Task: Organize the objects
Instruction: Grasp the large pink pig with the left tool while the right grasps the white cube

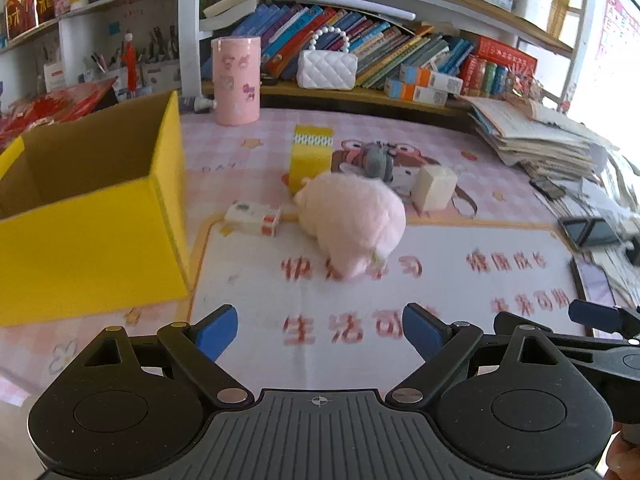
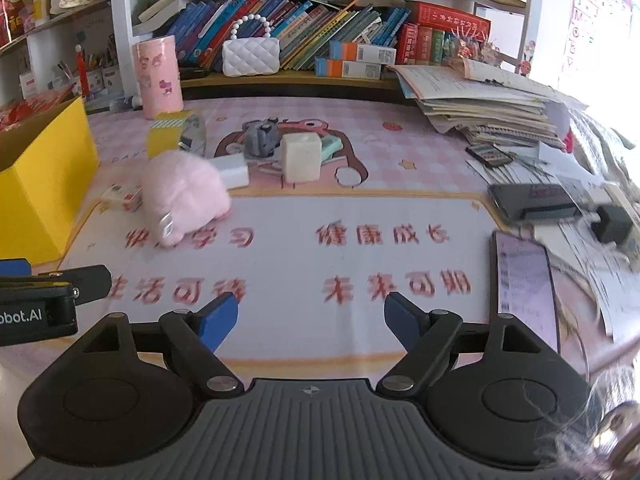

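- Your left claw [image 1: 320,334] is spread wide and holds nothing, above the printed mat [image 1: 440,248].
- Your right claw [image 2: 310,320] is also apart and empty (no earlier view to compare).
- The pink plush [image 1: 352,220] lies on the tabletop, beside the yellow box [image 1: 92,236].
- A small carton [image 1: 254,219] seems to touch the plush; blur hides it.

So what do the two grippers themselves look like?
Both look alike. The left gripper and right gripper each have a ribbed dark grey body, black linkage arms with silver pivot pins, and blue finger pads. White lettering marks the left gripper's side.
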`<state>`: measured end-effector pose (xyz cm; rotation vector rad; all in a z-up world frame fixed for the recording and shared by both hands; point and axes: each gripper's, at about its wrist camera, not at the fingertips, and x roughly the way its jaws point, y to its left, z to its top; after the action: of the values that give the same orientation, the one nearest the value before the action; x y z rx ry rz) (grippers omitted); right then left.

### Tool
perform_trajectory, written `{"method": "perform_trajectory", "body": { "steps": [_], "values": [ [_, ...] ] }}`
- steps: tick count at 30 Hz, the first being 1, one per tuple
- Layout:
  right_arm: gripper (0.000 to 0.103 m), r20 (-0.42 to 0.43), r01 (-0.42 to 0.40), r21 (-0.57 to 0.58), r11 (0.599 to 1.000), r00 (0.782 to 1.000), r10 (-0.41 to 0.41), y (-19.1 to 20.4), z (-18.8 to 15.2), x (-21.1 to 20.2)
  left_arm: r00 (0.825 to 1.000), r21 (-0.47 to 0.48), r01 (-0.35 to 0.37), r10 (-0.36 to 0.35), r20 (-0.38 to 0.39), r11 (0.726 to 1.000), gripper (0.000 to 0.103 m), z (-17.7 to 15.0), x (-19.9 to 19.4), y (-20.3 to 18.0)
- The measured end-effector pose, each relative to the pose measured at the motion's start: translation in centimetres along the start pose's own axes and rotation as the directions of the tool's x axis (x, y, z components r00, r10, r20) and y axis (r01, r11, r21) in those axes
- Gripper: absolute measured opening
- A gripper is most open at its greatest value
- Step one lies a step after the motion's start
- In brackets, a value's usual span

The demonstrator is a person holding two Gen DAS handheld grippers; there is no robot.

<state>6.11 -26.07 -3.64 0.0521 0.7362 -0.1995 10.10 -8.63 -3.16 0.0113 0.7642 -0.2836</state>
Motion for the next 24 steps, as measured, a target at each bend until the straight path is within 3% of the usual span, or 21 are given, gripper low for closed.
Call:
{"method": "perform_trajectory", "body": {
  "steps": [7, 13, 24],
  "values": [
    [0.08, 0.032, -0.02, -0.016, 1.0, 0.999, 0.02, -2.2, 3.6, 3.6, 0.999, -0.052, -0.036, 0.037, 0.019, 0.998, 0.095, 3.3, 3.0, -1.4],
    [0.081, 0.063, -0.031, -0.031, 0.999, 0.997, 0.033, -3.6, 6.2, 6.6, 0.999, -0.069, -0.025, 0.028, 0.039, 0.997, 0.097, 6.1, 5.9, -3.2],
    [0.08, 0.095, -0.084, -0.077, 0.993, 0.991, 0.092, -4.1, 9.9, 11.6, 0.994, -0.156, -0.094, 0.083, -0.076, 0.983, 0.095, 7.4, 12.1, -2.9]
  ]
}}
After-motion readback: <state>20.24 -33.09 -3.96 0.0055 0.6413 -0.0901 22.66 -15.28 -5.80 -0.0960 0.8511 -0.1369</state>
